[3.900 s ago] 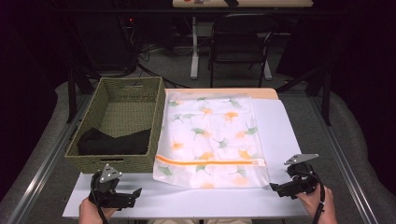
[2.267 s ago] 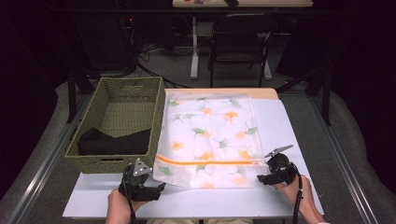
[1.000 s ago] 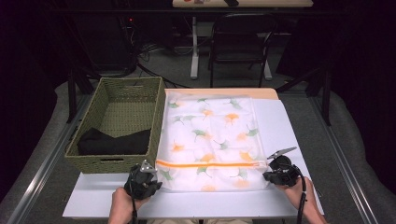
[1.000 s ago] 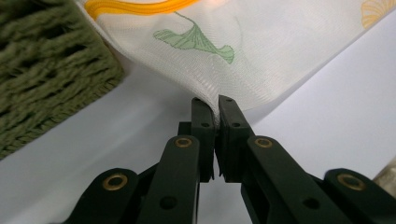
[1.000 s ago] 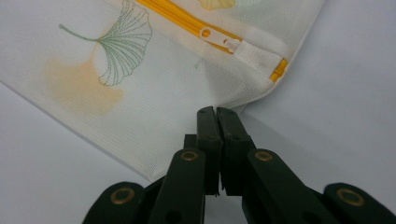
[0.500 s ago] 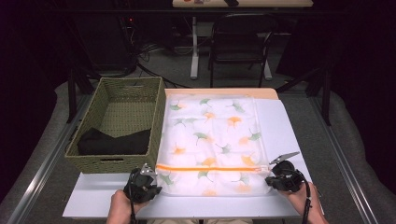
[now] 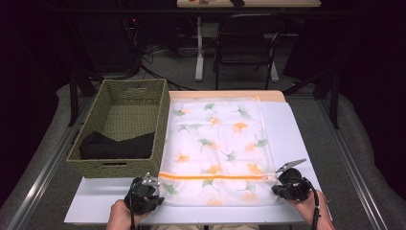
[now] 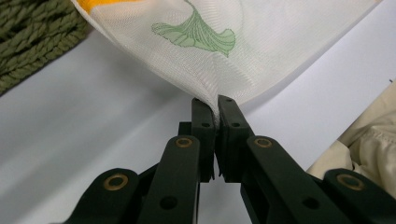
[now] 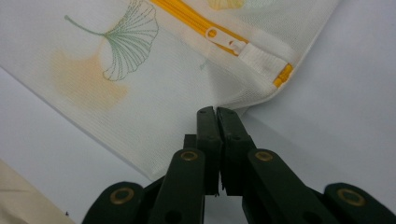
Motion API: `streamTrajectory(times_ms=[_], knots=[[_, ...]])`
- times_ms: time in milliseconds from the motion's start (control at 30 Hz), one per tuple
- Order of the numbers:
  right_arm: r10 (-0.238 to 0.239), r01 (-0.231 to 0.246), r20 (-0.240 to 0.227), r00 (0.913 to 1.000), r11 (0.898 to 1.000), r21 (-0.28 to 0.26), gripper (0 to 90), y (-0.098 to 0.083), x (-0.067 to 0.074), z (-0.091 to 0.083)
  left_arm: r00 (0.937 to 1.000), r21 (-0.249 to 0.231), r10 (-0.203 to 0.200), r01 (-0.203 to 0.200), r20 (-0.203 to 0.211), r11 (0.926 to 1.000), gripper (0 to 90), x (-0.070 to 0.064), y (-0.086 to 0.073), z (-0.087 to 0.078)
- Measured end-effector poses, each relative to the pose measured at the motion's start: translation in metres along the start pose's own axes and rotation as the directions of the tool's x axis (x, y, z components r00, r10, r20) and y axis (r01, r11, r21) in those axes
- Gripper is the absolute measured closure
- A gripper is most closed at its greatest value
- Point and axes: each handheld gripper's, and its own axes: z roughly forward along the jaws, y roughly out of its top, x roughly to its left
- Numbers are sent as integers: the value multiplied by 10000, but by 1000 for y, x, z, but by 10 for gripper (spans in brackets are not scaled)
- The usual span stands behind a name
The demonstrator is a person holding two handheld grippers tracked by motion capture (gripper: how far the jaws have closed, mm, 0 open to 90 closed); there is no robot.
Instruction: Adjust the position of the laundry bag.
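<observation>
A white mesh bag [image 7: 215, 139] printed with green and orange ginkgo leaves lies flat on the white table [image 7: 297, 139]. An orange zipper [image 7: 215, 176] runs across the bag close to its near end, its pull [image 9: 219, 36] at the right. My left gripper [image 7: 152, 186] is shut on the bag's near left corner, and the mesh is pinched between its jaws [image 8: 216, 99]. At the near right corner my right gripper [image 7: 278, 186] is shut on the mesh edge [image 9: 216, 110], just below the zipper's end.
A green woven basket [image 7: 162, 125] stands left of the bag, with a folded black cloth [image 7: 117, 146] inside at its near end. Beige fabric [image 8: 373, 135] shows at the table's near edge. A chair [image 7: 246, 43] and table legs stand beyond the far edge.
Both grippers have drawn slightly toward the near edge with the bag's corners in them. The bag now lies flatter and tauter along the zipper.
</observation>
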Motion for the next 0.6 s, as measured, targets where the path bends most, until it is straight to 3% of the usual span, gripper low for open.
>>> streamTrajectory(times_ms=[600], knots=[[-14, 20, -238, 9997, 9997, 245, 851, -4, 4, -1, 9997, 376, 226, -228, 49, 9990, 848, -4, -4, -2]])
